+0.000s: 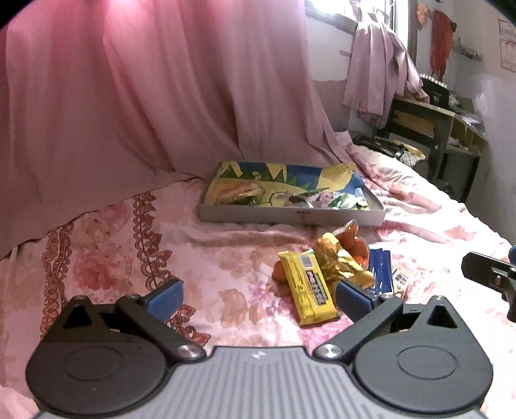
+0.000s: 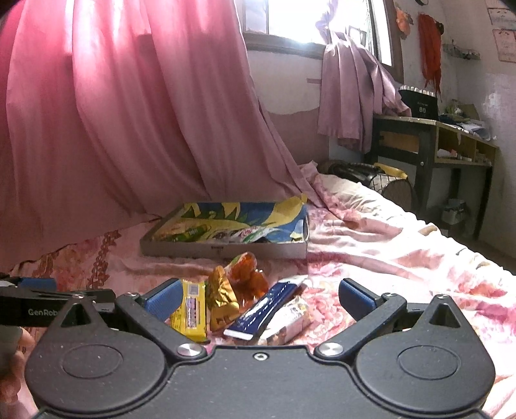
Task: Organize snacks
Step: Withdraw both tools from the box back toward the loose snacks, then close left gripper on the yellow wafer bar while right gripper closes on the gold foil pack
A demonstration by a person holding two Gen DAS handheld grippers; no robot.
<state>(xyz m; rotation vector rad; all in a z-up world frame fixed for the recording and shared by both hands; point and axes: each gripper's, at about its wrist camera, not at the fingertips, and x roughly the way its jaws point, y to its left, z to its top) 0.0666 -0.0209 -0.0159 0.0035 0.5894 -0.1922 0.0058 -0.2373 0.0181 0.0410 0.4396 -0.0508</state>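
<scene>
Both hand-held grippers, left (image 1: 258, 296) and right (image 2: 259, 298), gape empty over the bed (image 1: 225, 267); snacks (image 2: 225, 306) lie heaped at 6 o'clock of the box (image 2: 225, 249); next, probably clamp the yellow bar (image 1: 309, 287)

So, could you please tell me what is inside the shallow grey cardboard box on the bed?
The shallow grey cardboard box holds a crumpled blue-and-yellow printed wrapper and smaller shiny packets. Whatever lies beneath them, including the box floor, is covered.

Looks like someone's bedroom at home: bed (image 2: 387, 245) with flowery sheets, pink curtain (image 2: 129, 112) over the window (image 2: 290, 19), cluttered desk (image 2: 451, 141) (clothes hanging around too)
</scene>
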